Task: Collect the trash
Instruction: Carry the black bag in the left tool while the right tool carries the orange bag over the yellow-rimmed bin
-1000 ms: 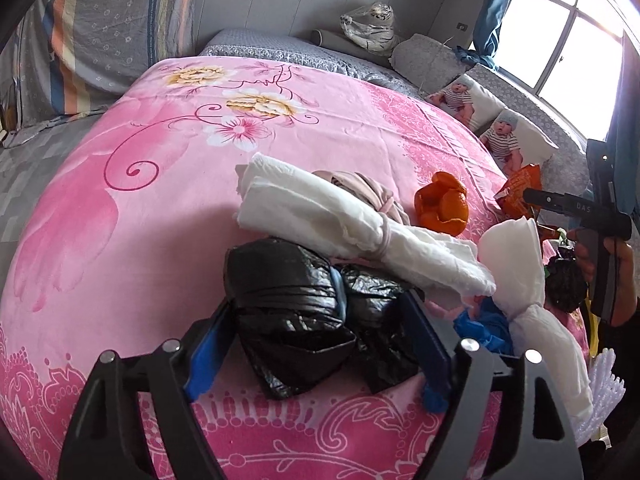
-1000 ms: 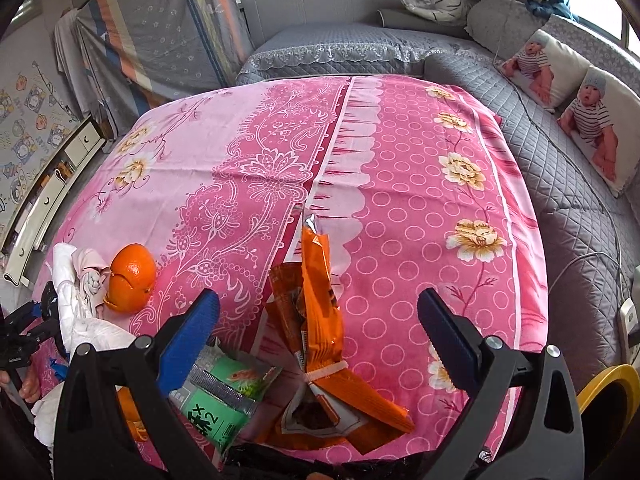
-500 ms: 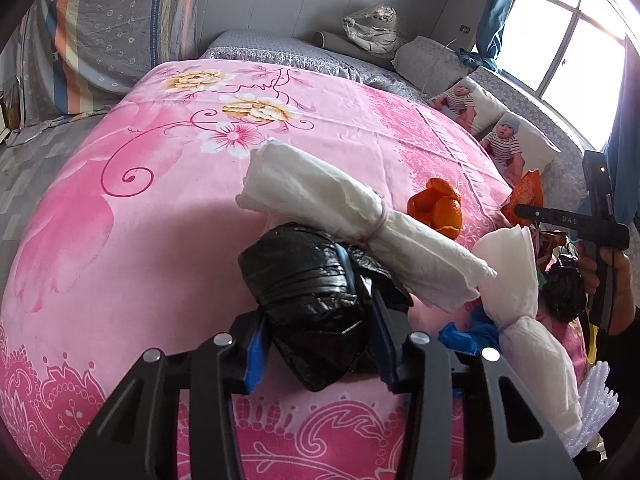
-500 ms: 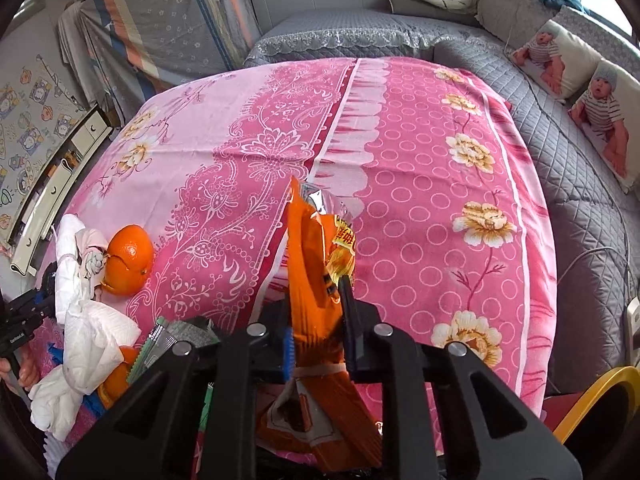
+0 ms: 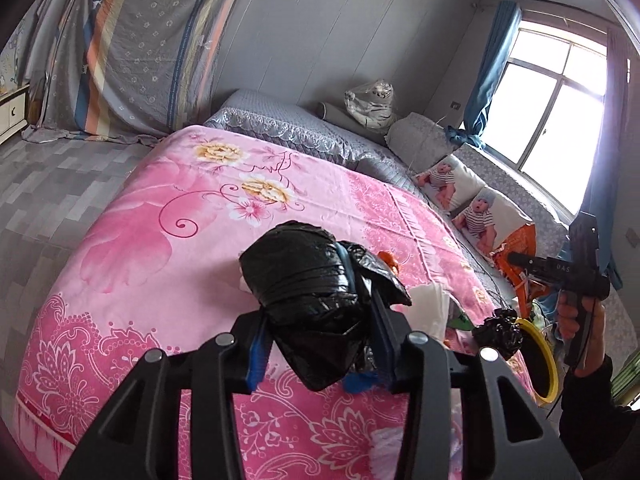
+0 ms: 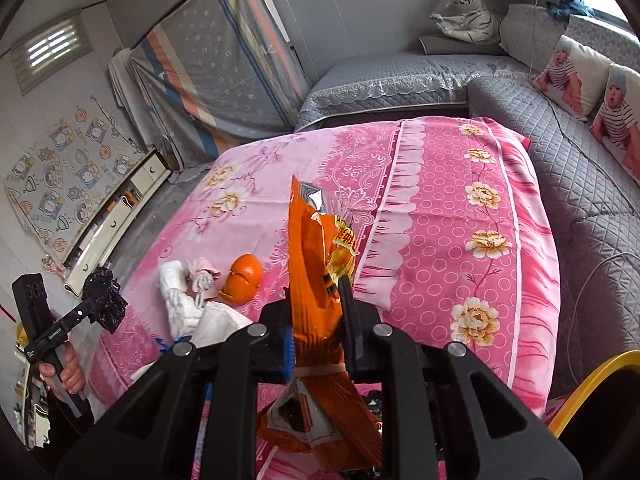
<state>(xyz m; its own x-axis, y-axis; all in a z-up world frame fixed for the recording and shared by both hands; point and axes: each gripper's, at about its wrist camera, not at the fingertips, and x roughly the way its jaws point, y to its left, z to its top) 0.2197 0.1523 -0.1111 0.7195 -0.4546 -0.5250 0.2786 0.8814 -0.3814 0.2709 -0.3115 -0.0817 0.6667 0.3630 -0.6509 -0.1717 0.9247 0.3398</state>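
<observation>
A pink floral bedspread (image 5: 132,248) covers the bed, grey quilted seating and baby-print pillows (image 6: 580,76) beyond. The left hand-held gripper (image 5: 320,312) is clamped on a black trash bag (image 5: 304,280), lifted clear — white tissue (image 5: 430,308) partly hidden behind. The right hand-held gripper (image 6: 318,320) pinches an orange snack wrapper (image 6: 316,280); an orange peel (image 6: 244,278) lies left on the bed. A yellow bin rim (image 6: 596,384) is cut off.

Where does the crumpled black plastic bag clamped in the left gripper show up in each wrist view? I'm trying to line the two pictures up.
Left wrist view: the crumpled black plastic bag fills the lower centre, pinched in the left gripper.
Right wrist view: it is small at the far left edge, above the person's hand.
Shared landmark: the baby-print cushions along the grey quilted sofa.
</observation>
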